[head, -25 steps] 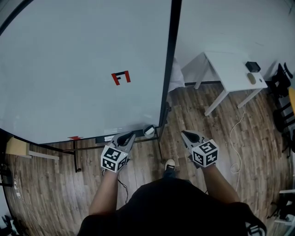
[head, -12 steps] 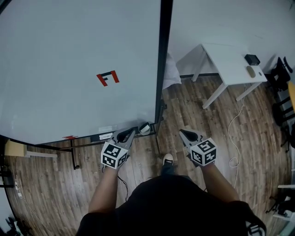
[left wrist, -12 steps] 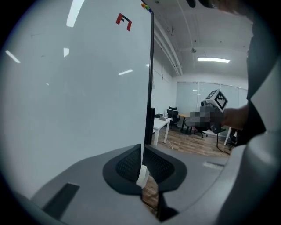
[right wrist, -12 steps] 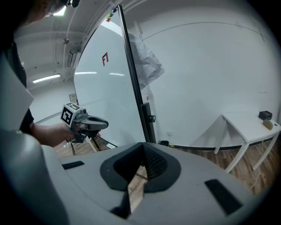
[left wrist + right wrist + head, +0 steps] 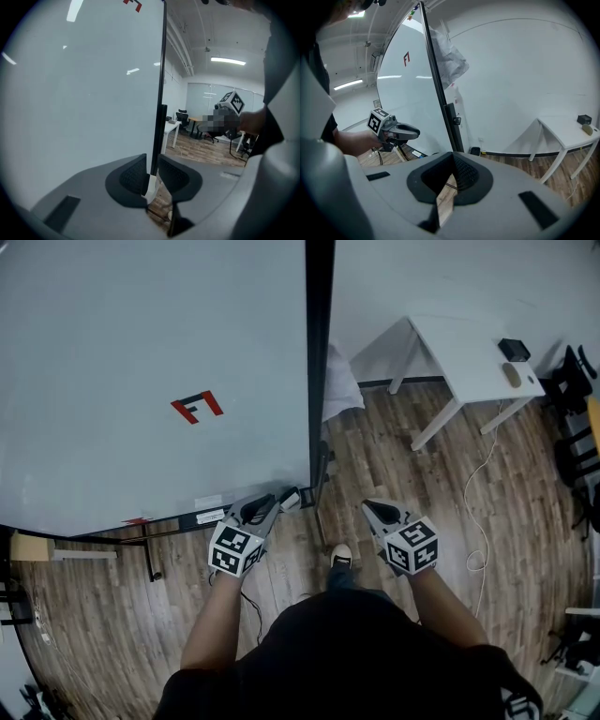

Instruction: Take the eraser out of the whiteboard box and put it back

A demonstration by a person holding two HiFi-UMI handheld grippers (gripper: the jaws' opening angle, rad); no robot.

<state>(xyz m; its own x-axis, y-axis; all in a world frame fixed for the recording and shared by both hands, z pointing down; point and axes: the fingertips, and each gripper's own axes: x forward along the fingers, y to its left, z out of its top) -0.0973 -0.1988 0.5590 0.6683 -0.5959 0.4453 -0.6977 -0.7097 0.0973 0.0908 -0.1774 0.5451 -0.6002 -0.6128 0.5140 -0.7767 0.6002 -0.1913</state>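
Compared with the earlier frames, the large white whiteboard (image 5: 141,352) and its red mark (image 5: 197,407) sit further left in the head view. The left gripper (image 5: 269,506) is now closer to the small white box (image 5: 290,498) at the right end of the lower rail. Its fingers (image 5: 131,176) have just been opening and stand narrowly apart on nothing, with the box just ahead. The eraser itself cannot be made out. The right gripper (image 5: 372,509) has its fingers together and holds nothing. There are two grippers, one box, and one white desk (image 5: 469,371) at upper right with two small items on it.
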